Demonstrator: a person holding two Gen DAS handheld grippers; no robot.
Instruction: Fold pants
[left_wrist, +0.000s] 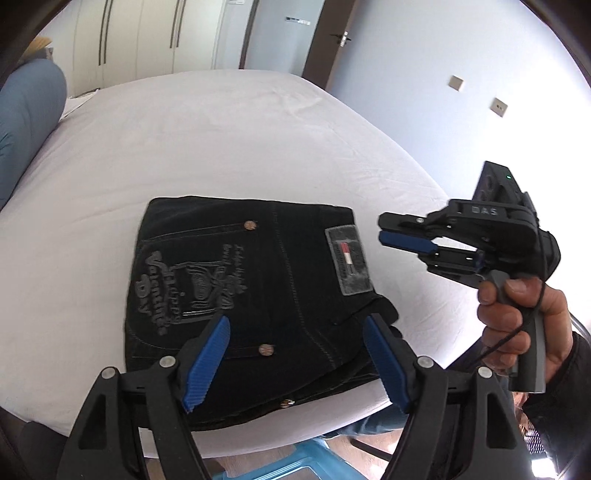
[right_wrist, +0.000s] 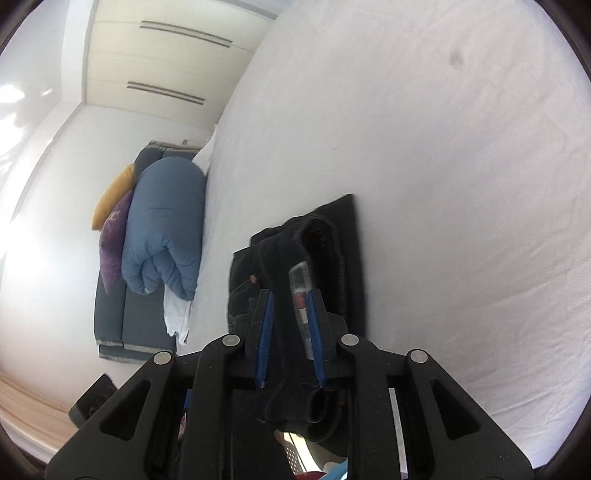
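Black jeans (left_wrist: 258, 288) lie folded into a compact rectangle near the front edge of the white bed (left_wrist: 221, 140), back pocket print and grey label patch (left_wrist: 349, 264) facing up. My left gripper (left_wrist: 297, 321) hovers over their near part, jaws wide open, blue pads clear of the cloth. To the right, a hand (left_wrist: 517, 325) holds my right gripper (left_wrist: 384, 230) in the air beside the label end, jaws only slightly apart and holding nothing. In the right wrist view the right gripper (right_wrist: 290, 295) frames the blurred jeans (right_wrist: 351, 240) and label patch (right_wrist: 301, 291) beyond its pads.
A rolled blue duvet (left_wrist: 26, 122) (right_wrist: 162, 229) sits at the bed's left end, with orange and purple pillows (right_wrist: 110, 206) on a grey bench (right_wrist: 110, 321). Wardrobe doors (left_wrist: 140, 33) and a room door (left_wrist: 332, 40) stand behind. A blue plastic stool (left_wrist: 295, 461) is below the bed's edge.
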